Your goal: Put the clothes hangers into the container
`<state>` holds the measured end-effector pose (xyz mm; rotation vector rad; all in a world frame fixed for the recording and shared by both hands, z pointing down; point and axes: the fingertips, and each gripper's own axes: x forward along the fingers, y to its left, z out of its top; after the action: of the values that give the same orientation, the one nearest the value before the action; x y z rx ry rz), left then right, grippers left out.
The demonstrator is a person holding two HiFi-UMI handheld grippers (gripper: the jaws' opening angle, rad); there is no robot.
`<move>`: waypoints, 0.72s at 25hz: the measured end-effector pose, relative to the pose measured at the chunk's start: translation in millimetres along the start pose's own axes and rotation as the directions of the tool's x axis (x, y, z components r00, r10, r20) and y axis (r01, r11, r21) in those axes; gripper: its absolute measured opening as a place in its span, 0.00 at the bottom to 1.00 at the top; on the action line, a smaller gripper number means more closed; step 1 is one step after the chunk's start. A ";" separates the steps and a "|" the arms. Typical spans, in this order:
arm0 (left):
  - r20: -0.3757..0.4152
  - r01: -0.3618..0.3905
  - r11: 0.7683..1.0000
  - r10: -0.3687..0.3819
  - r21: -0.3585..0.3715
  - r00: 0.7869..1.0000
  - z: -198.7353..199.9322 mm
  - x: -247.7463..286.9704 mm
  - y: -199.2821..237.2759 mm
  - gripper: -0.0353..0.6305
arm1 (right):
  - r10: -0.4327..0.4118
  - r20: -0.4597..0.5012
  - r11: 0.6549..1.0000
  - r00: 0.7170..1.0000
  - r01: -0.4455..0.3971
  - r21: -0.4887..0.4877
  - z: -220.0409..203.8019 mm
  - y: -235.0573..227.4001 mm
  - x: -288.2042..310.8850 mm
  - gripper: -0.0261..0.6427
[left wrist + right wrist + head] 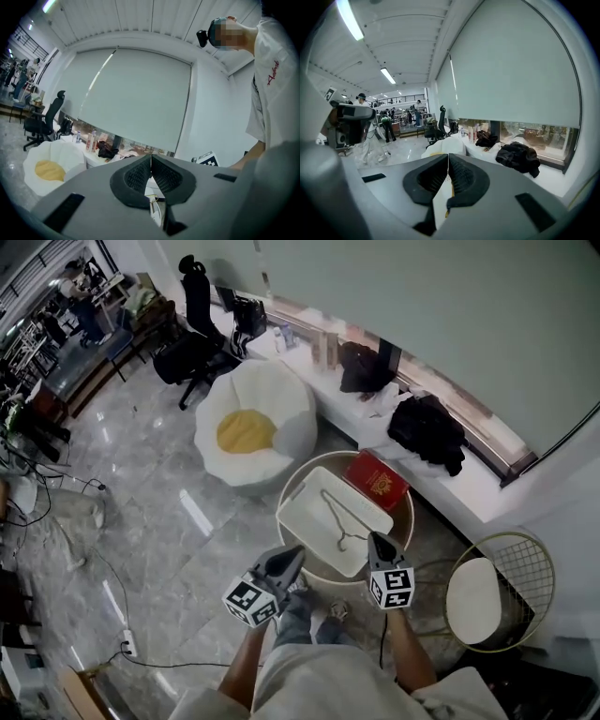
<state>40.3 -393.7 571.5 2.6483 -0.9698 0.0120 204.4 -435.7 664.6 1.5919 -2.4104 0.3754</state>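
A white rectangular container (309,512) sits on a small round table (405,521) just ahead of me. A pale wire clothes hanger (339,518) lies inside it. My left gripper (292,554) hovers at the container's near left corner, raised and tilted up, its jaws shut with nothing between them. My right gripper (378,540) hovers at the near right edge, also shut and empty. In the left gripper view the left gripper (151,157) has its pads pressed together. The right gripper view shows the same for the right gripper (448,157).
A red box (377,480) lies on the table behind the container. A white beanbag with a yellow centre (255,423) stands to the left, and a wire basket stool (497,592) to the right. Black clothes (427,430) lie on the window ledge. An office chair (192,338) is far left.
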 end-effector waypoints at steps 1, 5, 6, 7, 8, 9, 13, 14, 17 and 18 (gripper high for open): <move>0.005 0.000 1.000 0.000 0.007 1.000 3.6 -0.6 -2.3 0.10 | 0.005 0.020 1.000 1.000 -0.005 -0.010 8.8 3.1 -5.2 0.09; 0.025 -0.001 1.000 0.000 0.030 1.000 13.2 -6.2 -12.8 0.10 | 0.042 0.099 0.998 0.994 -0.036 -0.059 44.3 22.2 -28.1 0.09; 0.030 0.000 0.999 -0.001 0.036 1.000 15.2 -7.4 -15.2 0.10 | 0.056 0.119 0.996 0.991 -0.047 -0.077 53.7 28.2 -33.8 0.09; 0.035 0.000 0.999 -0.002 0.042 0.999 17.5 -8.3 -17.4 0.10 | 0.070 0.138 0.994 0.988 -0.056 -0.097 63.1 34.2 -39.6 0.09; 0.041 0.001 0.999 -0.003 0.047 0.999 19.6 -9.0 -19.2 0.10 | 0.083 0.156 0.991 0.984 -0.065 -0.117 72.0 39.8 -45.5 0.09; 0.047 0.003 0.999 -0.005 0.051 0.999 21.5 -9.4 -20.8 0.10 | 0.095 0.173 0.989 0.980 -0.072 -0.133 79.7 44.9 -51.3 0.09; 0.070 0.012 0.998 -0.017 0.067 0.997 30.1 -9.5 -26.5 0.10 | 0.132 0.194 0.979 0.972 -0.097 -0.179 92.6 59.8 -67.1 0.08; 0.074 0.017 0.997 -0.022 0.071 0.997 33.1 -9.8 -28.1 0.10 | 0.135 0.193 0.979 0.972 -0.100 -0.180 93.4 61.7 -69.4 0.08; 0.081 0.031 0.996 -0.037 0.082 0.996 39.4 -12.8 -34.4 0.10 | 0.125 0.199 0.982 0.972 -0.093 -0.164 96.3 63.6 -77.7 0.08; 0.082 0.034 0.996 -0.040 0.084 0.996 39.8 -14.5 -36.2 0.10 | 0.120 0.201 0.983 0.972 -0.088 -0.163 96.9 64.2 -80.2 0.08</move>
<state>47.9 -370.5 521.4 2.7621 -0.9659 -0.0691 171.3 -374.6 541.6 1.5101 -2.6147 0.0368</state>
